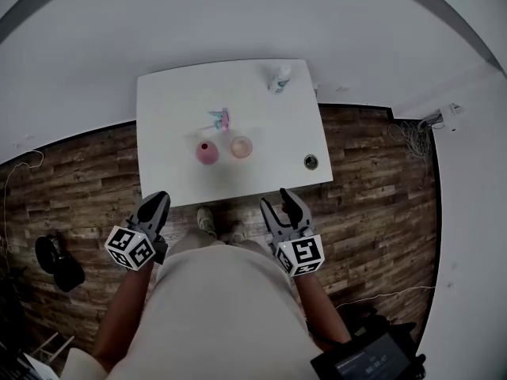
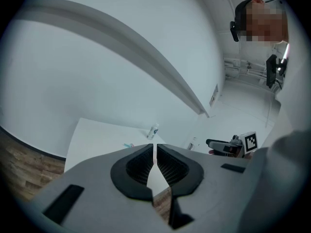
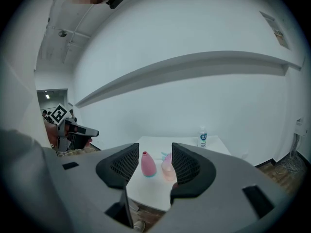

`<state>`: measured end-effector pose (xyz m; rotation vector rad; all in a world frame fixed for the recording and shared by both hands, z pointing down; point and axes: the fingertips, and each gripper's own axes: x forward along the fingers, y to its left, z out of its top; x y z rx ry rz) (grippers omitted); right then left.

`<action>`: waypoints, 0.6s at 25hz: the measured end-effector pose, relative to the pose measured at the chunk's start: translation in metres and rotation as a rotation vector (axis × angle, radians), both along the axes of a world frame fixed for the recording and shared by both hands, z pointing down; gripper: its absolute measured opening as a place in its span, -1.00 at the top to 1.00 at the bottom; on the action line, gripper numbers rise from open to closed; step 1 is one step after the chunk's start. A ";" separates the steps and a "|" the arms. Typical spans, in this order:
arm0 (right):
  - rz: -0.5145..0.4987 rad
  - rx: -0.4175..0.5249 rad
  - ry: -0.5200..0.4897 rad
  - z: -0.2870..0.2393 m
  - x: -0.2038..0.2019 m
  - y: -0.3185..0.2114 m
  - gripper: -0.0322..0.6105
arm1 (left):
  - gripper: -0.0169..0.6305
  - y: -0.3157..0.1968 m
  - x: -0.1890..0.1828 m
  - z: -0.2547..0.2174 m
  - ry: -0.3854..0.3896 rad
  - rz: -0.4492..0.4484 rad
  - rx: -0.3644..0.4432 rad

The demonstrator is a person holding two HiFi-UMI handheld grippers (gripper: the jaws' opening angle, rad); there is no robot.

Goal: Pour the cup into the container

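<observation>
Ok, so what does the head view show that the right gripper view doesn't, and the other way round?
Only the head view: the marker cube on the right hand-held gripper, a dark bag-like thing on the floor, and a screen device at bottom right. Only the right gripper view: its ribbed pads, jaws apart with nothing between, and a lit doorway at far left. Both: the white table, pink bottle, pink cup, clear bottle and left hand-held gripper.
</observation>
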<state>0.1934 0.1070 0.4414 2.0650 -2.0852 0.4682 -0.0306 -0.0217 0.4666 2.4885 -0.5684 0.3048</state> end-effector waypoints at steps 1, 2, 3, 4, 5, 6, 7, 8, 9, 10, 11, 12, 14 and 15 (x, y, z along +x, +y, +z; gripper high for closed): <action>0.002 0.000 0.003 0.000 -0.001 -0.004 0.29 | 0.91 -0.005 0.001 0.001 0.001 0.010 0.002; 0.005 -0.001 0.007 0.002 -0.002 -0.009 0.29 | 0.91 -0.009 0.002 0.002 0.002 0.021 0.005; 0.009 -0.001 0.009 0.003 -0.003 -0.013 0.29 | 0.91 -0.013 0.003 0.004 0.002 0.033 0.008; 0.014 -0.002 0.012 0.005 -0.004 -0.017 0.29 | 0.91 -0.016 0.004 0.006 0.002 0.045 0.011; 0.019 -0.001 0.014 0.007 -0.004 -0.021 0.29 | 0.91 -0.020 0.004 0.009 0.001 0.056 0.015; 0.025 -0.001 0.017 0.008 -0.005 -0.025 0.29 | 0.91 -0.024 0.004 0.011 0.001 0.066 0.020; 0.030 0.000 0.021 0.010 -0.005 -0.029 0.29 | 0.91 -0.028 0.004 0.012 0.001 0.073 0.024; 0.033 0.000 0.024 0.011 -0.006 -0.033 0.29 | 0.91 -0.032 0.004 0.013 0.003 0.078 0.027; 0.035 0.001 0.027 0.013 -0.006 -0.037 0.29 | 0.91 -0.035 0.003 0.014 0.006 0.081 0.031; 0.037 0.002 0.030 0.014 -0.006 -0.041 0.29 | 0.91 -0.039 0.003 0.014 0.009 0.084 0.035; 0.039 0.003 0.034 0.015 -0.006 -0.045 0.29 | 0.91 -0.043 0.003 0.014 0.012 0.088 0.041; 0.039 0.006 0.038 0.015 -0.005 -0.050 0.29 | 0.91 -0.047 0.003 0.013 0.015 0.091 0.046; 0.033 0.011 0.046 0.016 -0.006 -0.058 0.29 | 0.91 -0.052 0.002 0.014 0.018 0.095 0.057; 0.028 0.011 0.050 0.017 -0.008 -0.060 0.29 | 0.91 -0.052 0.001 0.015 0.017 0.097 0.059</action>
